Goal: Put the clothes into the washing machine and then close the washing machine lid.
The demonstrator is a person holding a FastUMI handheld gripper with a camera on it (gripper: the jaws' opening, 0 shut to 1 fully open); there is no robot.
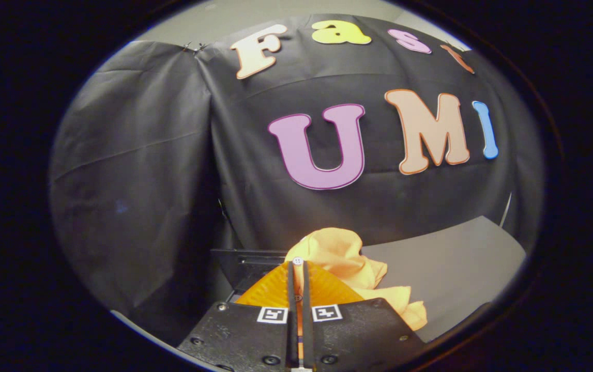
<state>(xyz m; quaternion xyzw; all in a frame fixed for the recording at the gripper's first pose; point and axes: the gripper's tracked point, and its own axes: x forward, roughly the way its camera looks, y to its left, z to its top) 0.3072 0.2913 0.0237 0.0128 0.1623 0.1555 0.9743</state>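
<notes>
we see our gripper (298,268) with its fingers pressed close together, the yellow-orange cloth (350,263) bunched at their tips.

our two orange ribbed fingers (270,289) meet along a thin seam with next to no gap; we cannot tell whether a fold of the cloth is nipped between them. the cloth rises just past the fingertips and trails off to their right, lying on the grey tabletop (451,258) and running down beside the gripper's black body. to the left of the cloth, right behind the fingers, sits a black box-like thing (244,261); we cannot tell whether it is the washing machine. the black cloth wall (146,155) hangs behind it all.
</notes>
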